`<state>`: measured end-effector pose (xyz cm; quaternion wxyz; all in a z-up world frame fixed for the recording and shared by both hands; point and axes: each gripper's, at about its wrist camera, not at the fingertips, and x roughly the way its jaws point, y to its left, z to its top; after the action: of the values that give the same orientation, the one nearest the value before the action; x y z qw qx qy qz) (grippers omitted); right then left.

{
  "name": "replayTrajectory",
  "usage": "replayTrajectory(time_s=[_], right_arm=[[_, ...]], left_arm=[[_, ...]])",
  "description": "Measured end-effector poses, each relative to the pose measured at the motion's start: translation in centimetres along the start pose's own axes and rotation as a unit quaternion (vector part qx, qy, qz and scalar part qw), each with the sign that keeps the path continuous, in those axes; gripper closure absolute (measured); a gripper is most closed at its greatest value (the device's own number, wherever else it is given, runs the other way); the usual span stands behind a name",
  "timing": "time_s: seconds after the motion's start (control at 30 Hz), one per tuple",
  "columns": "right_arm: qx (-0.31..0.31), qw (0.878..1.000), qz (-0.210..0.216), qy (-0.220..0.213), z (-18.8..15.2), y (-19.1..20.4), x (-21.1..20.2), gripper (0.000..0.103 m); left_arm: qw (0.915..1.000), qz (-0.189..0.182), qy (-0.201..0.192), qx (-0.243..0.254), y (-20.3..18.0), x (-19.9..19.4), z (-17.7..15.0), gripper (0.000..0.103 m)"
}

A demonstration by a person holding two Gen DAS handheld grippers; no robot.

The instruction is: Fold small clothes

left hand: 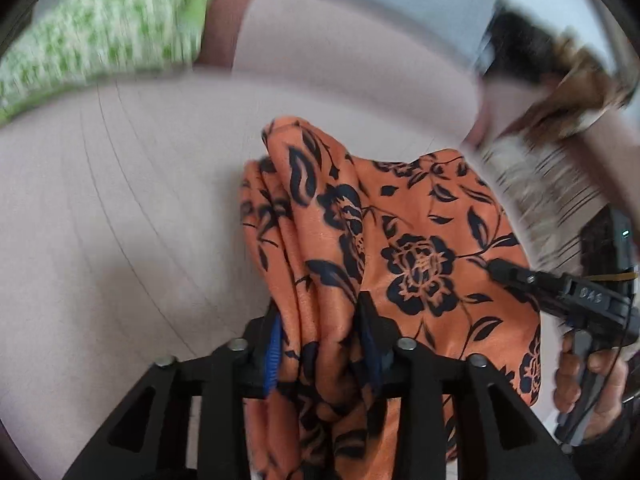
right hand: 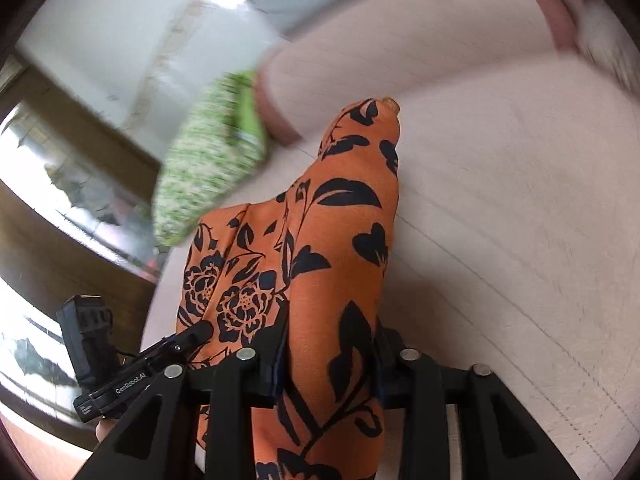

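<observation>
The left gripper (left hand: 324, 344) was clamped on a bunched fold of the orange cloth with black flowers (left hand: 404, 240), the fabric squeezed between its blue pads (left hand: 273, 354) and rising ahead of the fingers in thick vertical pleats. From that grip the cloth spread away to the right of the left gripper, where the other tool's fingertip pressed into the same piece beside a large printed flower. A hand (left hand: 588, 376) wrapped that tool's handle at the far right edge of the left wrist view.

In the right wrist view, the right gripper (right hand: 332, 364) was likewise closed on the orange cloth (right hand: 340, 216), which stood between its fingers as a tall ridge tapering to a point ahead. To the left of the right gripper and slightly below it, the tip of the left gripper (right hand: 202, 332) touched the cloth near two outlined flowers. Both grippers thus held the one garment, close together, raised above the pale pink bed surface (right hand: 500, 208), which stretched ahead of and beneath both tools.

A green-and-white patterned cushion (left hand: 100, 36) lay far ahead and to the left of the left gripper, blurred. A striped, fringed fabric (left hand: 548, 176) sat ahead and to the right of it, also smeared by motion, so its kind could not be told.
</observation>
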<state>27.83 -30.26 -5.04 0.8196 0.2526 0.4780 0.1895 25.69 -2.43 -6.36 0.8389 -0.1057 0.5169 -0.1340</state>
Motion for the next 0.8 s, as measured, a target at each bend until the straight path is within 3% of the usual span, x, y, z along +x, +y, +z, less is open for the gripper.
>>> replayTrajectory(time_s=[0.03,0.07,0.1,0.13,0.23,0.3,0.37,0.47,0.57,0.67,0.8], right_arm=[[0.019,0.999,-0.026,0.012,-0.3,-1.8,0.8,0.04],[0.037,0.996,-0.073,0.027,-0.9,-3.5,1.7,0.037],[0.043,0.994,-0.098,0.032,-1.4,-4.4,2.0,0.032],[0.049,0.996,-0.079,0.013,-1.9,-4.8,1.4,0.032],[0.032,0.993,-0.104,-0.043,-2.2,-3.6,-1.4,0.032],[0.017,0.994,-0.076,-0.074,-2.2,-1.5,-3.3,0.032],[-0.003,0.996,-0.043,-0.074,-2.4,0.8,-3.7,0.03],[-0.05,0.998,-0.006,-0.049,-3.5,3.6,-2.2,0.019],[-0.052,0.997,-0.062,0.009,-4.5,2.4,2.5,0.015],[-0.064,0.992,-0.103,-0.031,-5.5,3.9,1.3,0.016],[-0.118,0.979,-0.153,-0.061,-8.6,8.4,-2.8,0.011]], left_arm=[[0.9996,0.012,0.025,-0.007,0.3,1.6,-0.5,0.053],[0.9997,0.013,0.017,-0.013,0.6,1.8,-0.9,0.042],[0.9996,0.025,-0.001,-0.014,0.9,0.9,-1.1,0.038],[0.9995,0.027,-0.006,-0.013,1.0,0.2,-1.2,0.036],[0.9986,0.034,-0.04,-0.005,1.4,-3.2,-1.3,0.036],[0.9974,0.041,-0.06,-0.001,2.0,-5.1,-1.5,0.036],[0.9963,0.052,-0.068,-0.001,2.4,-6.1,-2.0,0.036],[0.995,0.071,-0.07,-0.009,2.8,-7.7,-3.1,0.036],[0.9933,0.086,-0.077,-0.003,2.0,-9.1,-4.6,0.03],[0.9902,0.107,-0.089,0.011,0.5,-10.2,-6.0,0.022],[0.987,0.121,-0.104,0.012,-0.8,-12.1,-8.1,0.021]])
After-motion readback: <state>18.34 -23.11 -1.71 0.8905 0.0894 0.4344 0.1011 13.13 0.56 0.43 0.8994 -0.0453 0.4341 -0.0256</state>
